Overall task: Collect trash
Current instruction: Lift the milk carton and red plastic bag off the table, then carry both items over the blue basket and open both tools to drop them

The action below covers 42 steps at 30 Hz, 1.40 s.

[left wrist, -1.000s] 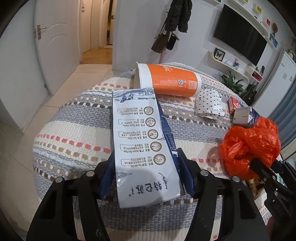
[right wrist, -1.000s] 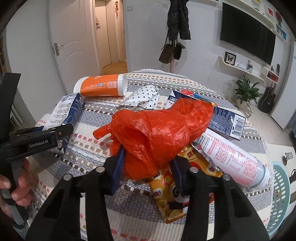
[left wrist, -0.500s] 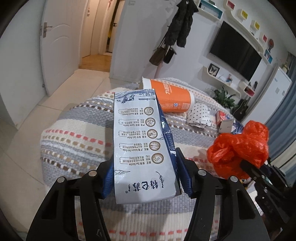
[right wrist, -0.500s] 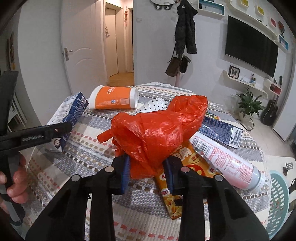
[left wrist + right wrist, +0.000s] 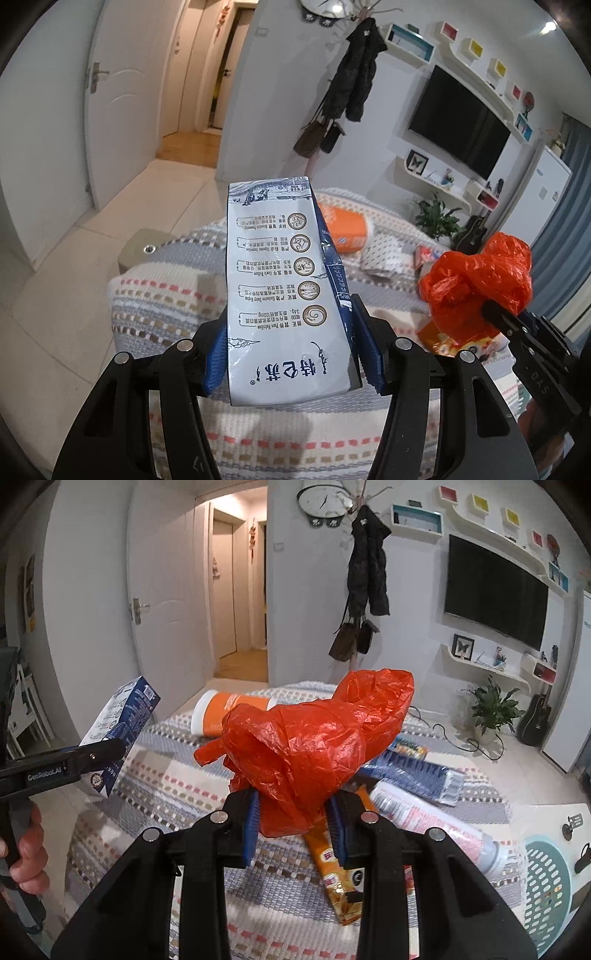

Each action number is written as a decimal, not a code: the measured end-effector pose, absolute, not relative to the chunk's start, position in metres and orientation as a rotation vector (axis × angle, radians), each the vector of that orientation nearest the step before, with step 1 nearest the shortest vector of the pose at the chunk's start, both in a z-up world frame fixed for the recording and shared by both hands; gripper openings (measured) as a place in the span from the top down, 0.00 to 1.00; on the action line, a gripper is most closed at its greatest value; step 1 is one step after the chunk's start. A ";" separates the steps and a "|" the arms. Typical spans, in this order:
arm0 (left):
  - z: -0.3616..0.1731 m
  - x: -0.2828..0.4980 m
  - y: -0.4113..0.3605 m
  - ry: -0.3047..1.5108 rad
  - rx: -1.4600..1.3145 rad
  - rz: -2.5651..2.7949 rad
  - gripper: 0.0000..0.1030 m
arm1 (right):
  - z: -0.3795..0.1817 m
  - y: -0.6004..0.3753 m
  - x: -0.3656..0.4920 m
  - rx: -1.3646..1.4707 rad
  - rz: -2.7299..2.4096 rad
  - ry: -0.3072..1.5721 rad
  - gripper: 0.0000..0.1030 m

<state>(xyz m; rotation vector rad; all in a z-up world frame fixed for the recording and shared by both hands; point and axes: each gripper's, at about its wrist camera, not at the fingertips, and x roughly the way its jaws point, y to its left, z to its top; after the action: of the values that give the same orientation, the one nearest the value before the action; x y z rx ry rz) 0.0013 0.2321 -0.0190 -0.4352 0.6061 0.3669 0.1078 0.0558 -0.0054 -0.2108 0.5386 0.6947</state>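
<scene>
Left wrist view, carton: a white-and-blue milk carton [image 5: 284,291] is held above the striped tablecloth [image 5: 162,295], its long axis running away from the camera along the fingers, far end tilted up.
Carton print: the text reads upside down; the small lines are too fine to make out.
Left gripper: the left gripper [image 5: 291,354] is closed on the carton's near end, a blue pad pressed to each side.
Right wrist view, bag: a crumpled orange plastic bag [image 5: 310,746] is lifted above the table, its bulk rising away from the jaws and leaning right.
Right gripper: the right gripper [image 5: 293,821] is nearly shut, clamping the bag's lower bunch between blue pads.
Hidden: the bag covers the middle of the table behind it; an orange snack packet [image 5: 338,871] is partly covered by the gripper.
On the table: an orange-and-white canister [image 5: 229,716] lies on its side at the far edge; a white spray can [image 5: 439,830] and a blue packet [image 5: 417,771] lie to the right.
Floor: a teal perforated basket [image 5: 546,882] is cut off at the right edge.
</scene>
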 end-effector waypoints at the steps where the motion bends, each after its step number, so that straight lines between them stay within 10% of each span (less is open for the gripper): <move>1: -0.015 0.002 0.229 0.599 -0.429 0.361 0.46 | -0.003 0.054 0.108 -0.206 0.690 0.534 0.72; 42: 0.003 0.195 -0.087 0.745 -0.152 -0.314 0.45 | -0.029 -0.317 0.170 0.220 0.003 0.575 0.72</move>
<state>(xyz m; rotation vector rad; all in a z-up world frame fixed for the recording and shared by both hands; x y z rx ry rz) 0.1952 -0.0872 0.0025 -0.1516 0.7448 -0.3136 0.1705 -0.3170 -0.0291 0.2204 0.5746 0.0033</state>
